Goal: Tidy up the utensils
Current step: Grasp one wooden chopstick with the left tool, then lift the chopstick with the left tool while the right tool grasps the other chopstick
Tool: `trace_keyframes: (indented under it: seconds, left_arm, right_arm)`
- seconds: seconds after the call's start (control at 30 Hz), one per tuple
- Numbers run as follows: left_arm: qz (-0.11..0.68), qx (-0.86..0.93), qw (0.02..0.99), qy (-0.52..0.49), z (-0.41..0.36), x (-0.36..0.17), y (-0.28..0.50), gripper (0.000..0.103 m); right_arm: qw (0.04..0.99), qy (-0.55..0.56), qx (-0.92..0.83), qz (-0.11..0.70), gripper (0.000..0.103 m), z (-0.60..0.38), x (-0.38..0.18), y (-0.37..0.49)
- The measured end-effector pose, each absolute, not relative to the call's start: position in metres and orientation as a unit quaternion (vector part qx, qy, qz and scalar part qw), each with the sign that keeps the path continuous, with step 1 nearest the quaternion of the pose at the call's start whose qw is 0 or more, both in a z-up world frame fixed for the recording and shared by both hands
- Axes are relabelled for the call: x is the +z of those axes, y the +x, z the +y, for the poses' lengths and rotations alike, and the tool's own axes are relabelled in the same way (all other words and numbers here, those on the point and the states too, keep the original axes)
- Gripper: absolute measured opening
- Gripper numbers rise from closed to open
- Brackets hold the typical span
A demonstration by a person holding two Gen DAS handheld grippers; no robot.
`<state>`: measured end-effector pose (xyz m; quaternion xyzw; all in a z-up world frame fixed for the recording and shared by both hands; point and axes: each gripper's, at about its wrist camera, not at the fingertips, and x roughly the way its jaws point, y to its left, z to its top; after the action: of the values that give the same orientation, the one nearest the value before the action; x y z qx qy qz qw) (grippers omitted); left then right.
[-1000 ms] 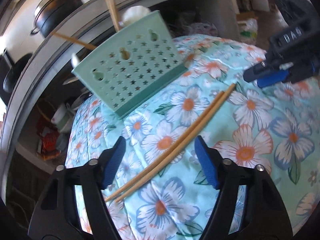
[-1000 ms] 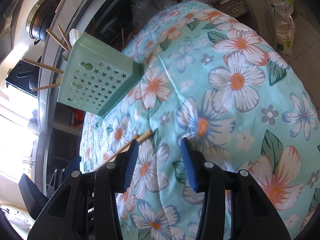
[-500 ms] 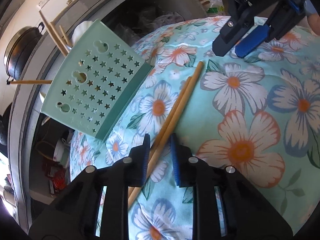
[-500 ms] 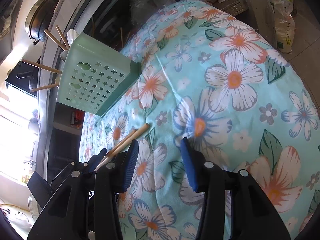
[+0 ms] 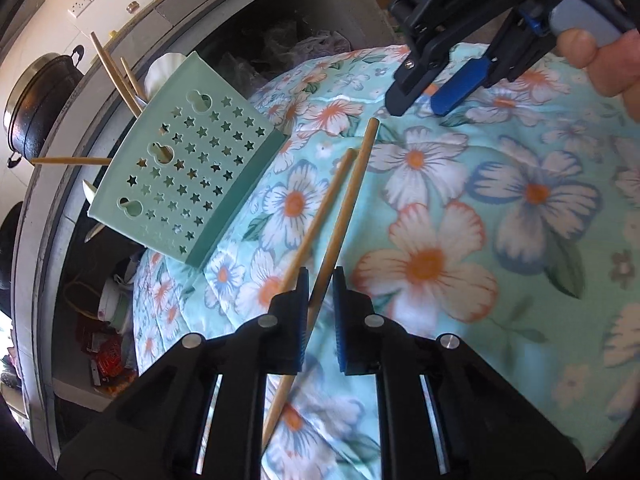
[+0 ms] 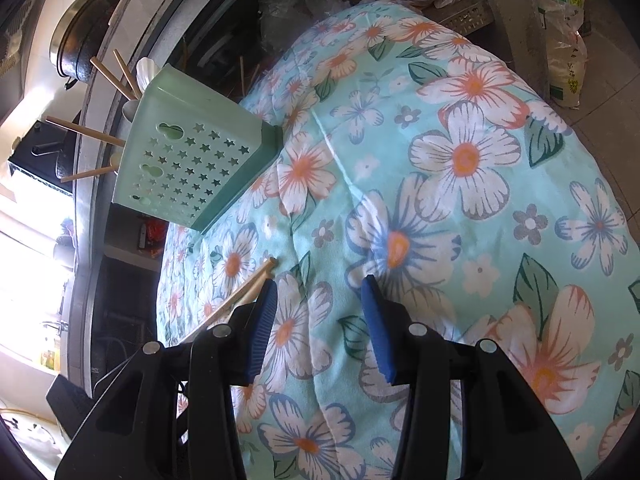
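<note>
Two wooden chopsticks [image 5: 340, 208] lie on the flowered cloth [image 5: 520, 240], spreading apart toward their far tips. My left gripper [image 5: 320, 304] is closing on their near part: one stick runs between the blue pads, the other slips behind the left pad. In the right wrist view their tips [image 6: 256, 280] poke out beside my right gripper [image 6: 318, 308], which is open over the cloth with nothing in it. A hand holds that right gripper [image 5: 422, 106] beyond the stick tips. A mint star-holed utensil holder [image 5: 188, 176] [image 6: 192, 168] leans at the cloth's far left edge, holding more chopsticks and a white spoon.
A black pot [image 5: 36, 104] [image 6: 80, 52] sits on the grey counter behind the holder. Dark shelves with clutter run under that counter. Bags [image 6: 564, 52] stand on the floor past the cloth's far right edge. The cloth drops off at the left.
My left gripper's jaws have narrowed from wide apart to tight around the chopsticks, and the gripper rolled and moved in along them. The right gripper has not moved.
</note>
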<state>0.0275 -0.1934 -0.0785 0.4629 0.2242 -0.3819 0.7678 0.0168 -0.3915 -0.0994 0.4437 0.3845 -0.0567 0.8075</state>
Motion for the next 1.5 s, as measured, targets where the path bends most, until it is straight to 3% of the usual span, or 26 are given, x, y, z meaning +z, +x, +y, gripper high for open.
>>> trace_keyframes:
  seconds: [0.2,0.37,0.43,0.7,0.87,1.07,1.5]
  left_arm:
    - [0.292,-0.398,0.759,0.424,-0.180,-0.069,0.018,0.008]
    - [0.331,-0.415,0.770,0.355,-0.173,-0.055,0.023,0.015]
    - [0.356,-0.426,0.766,0.325,-0.175,-0.053,0.031,0.029]
    - [0.409,-0.422,0.760,0.278,-0.208,-0.065,0.061,0.030]
    - [0.422,-0.401,0.764,0.279,-0.222,-0.076,0.068,0.025]
    - [0.426,-0.402,0.768,0.259,-0.221,-0.076,0.073,0.005]
    - [0.437,-0.348,0.811,0.171,-0.162,-0.042,0.096,0.005]
  right_arm:
    - [0.811,0.443,-0.057,0.378,0.043,-0.394,-0.095,0.012]
    - [0.808,0.452,-0.060,0.373,0.043,-0.402,-0.093,0.007]
    - [0.809,0.453,-0.062,0.369,0.043,-0.405,-0.090,0.004]
    - [0.809,0.449,-0.061,0.374,0.043,-0.401,-0.086,0.002]
    - [0.802,0.459,-0.055,0.377,0.043,-0.400,-0.089,0.000]
    - [0.794,0.477,-0.038,0.376,0.043,-0.398,-0.089,0.005]
    - [0.739,0.542,0.032,0.398,0.040,-0.369,-0.104,0.052]
